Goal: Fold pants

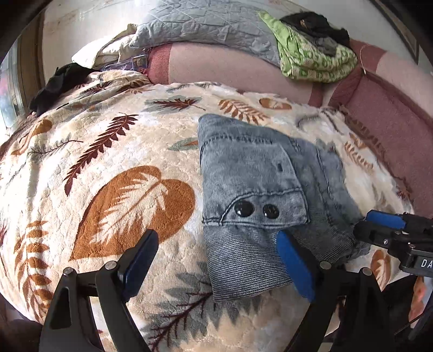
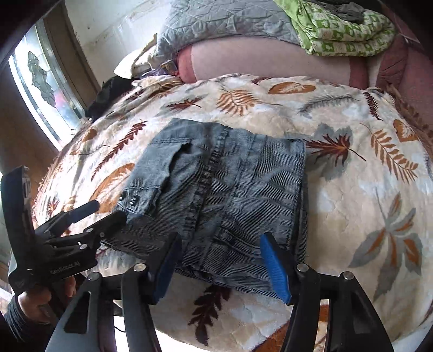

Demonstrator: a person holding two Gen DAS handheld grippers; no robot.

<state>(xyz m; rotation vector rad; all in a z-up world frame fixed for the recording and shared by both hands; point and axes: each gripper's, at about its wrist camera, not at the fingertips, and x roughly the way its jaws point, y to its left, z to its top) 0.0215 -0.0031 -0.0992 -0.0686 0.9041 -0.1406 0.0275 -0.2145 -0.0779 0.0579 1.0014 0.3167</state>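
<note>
The grey-blue denim pants (image 1: 259, 189) lie folded into a compact rectangle on the leaf-print blanket (image 1: 108, 168); a pocket flap with two black snaps faces up. They also show in the right wrist view (image 2: 224, 189). My left gripper (image 1: 219, 260) is open, its jaws wide apart at the pants' near-left edge, holding nothing. It also shows from the side in the right wrist view (image 2: 108, 211). My right gripper (image 2: 220, 265) is open over the pants' near edge, empty. It shows in the left wrist view (image 1: 379, 224) at the pants' right corner.
A grey quilted pillow (image 1: 205, 24) and a green patterned cloth (image 1: 314, 59) with dark clothes sit on pink bedding (image 1: 232, 67) at the back. A black garment (image 1: 59, 84) lies at the far left. A window (image 2: 46, 89) stands left.
</note>
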